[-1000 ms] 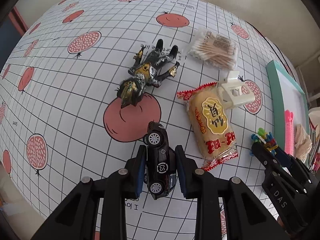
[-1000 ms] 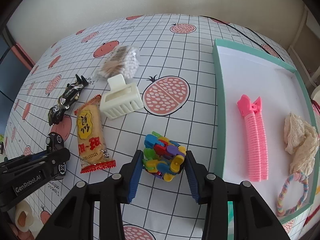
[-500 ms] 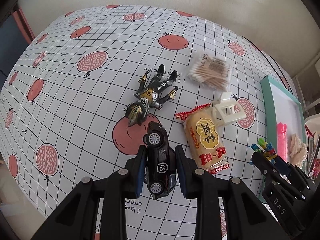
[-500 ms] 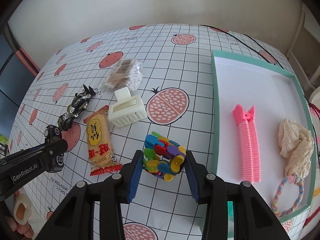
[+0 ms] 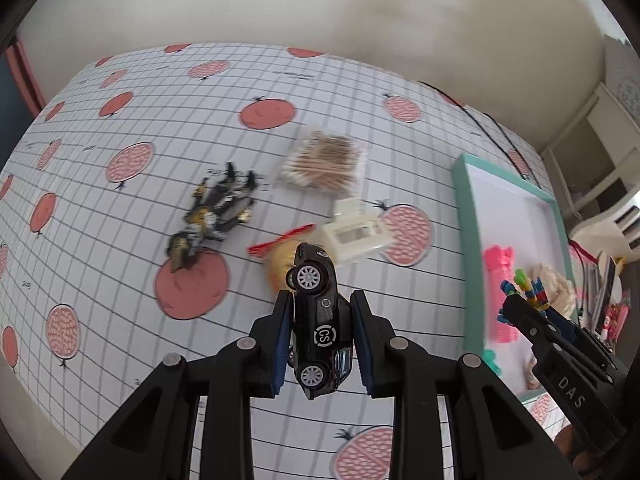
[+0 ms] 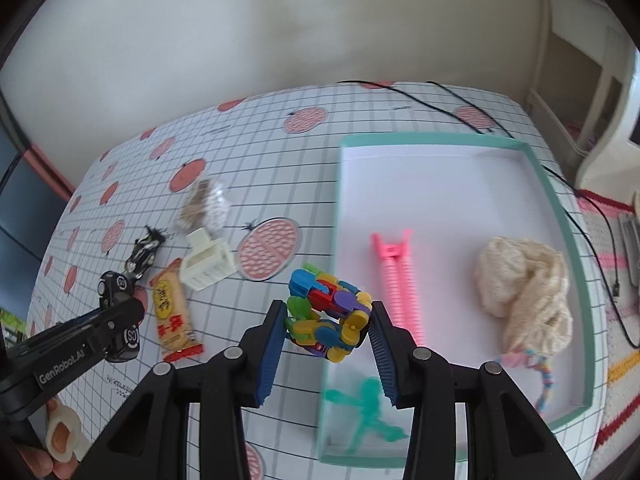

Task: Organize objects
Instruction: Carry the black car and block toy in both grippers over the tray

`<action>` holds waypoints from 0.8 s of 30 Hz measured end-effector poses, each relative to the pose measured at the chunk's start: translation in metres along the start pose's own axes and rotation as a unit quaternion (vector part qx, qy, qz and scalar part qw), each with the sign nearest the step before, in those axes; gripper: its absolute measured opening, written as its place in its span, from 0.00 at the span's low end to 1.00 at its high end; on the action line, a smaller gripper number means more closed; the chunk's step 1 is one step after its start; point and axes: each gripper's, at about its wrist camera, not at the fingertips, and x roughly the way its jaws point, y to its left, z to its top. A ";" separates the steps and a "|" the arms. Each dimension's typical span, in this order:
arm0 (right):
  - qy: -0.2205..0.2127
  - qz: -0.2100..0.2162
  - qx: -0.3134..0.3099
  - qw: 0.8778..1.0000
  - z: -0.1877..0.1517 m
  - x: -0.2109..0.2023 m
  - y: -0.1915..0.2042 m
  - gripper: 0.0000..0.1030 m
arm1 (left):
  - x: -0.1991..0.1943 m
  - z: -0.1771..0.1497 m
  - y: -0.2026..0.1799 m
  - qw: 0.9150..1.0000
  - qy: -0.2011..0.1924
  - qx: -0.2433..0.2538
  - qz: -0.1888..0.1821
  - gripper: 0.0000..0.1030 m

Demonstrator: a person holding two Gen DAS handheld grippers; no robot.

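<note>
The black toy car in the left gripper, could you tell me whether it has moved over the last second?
Yes. The black toy car has been lifted and carried right, now overlapping the snack packet rather than the red circle.
</note>
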 end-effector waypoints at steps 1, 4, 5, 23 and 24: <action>-0.001 -0.003 0.005 1.000 -0.001 -0.001 -0.006 0.43 | 0.000 -0.001 -0.005 1.000 -0.001 0.003 -0.006 0.29; -0.003 -0.013 0.017 1.000 -0.002 -0.006 -0.027 0.43 | -0.001 -0.004 -0.030 0.999 -0.003 0.017 -0.028 0.29; -0.003 -0.018 0.018 1.000 -0.003 -0.007 -0.033 0.43 | -0.001 -0.006 -0.038 0.999 -0.003 0.024 -0.036 0.29; 0.000 -0.050 0.058 0.997 -0.014 -0.016 -0.101 0.43 | 0.022 -0.047 -0.141 0.984 0.046 0.118 -0.122 0.29; 0.000 -0.049 0.058 0.997 -0.014 -0.016 -0.101 0.43 | 0.023 -0.047 -0.142 0.984 0.049 0.118 -0.124 0.29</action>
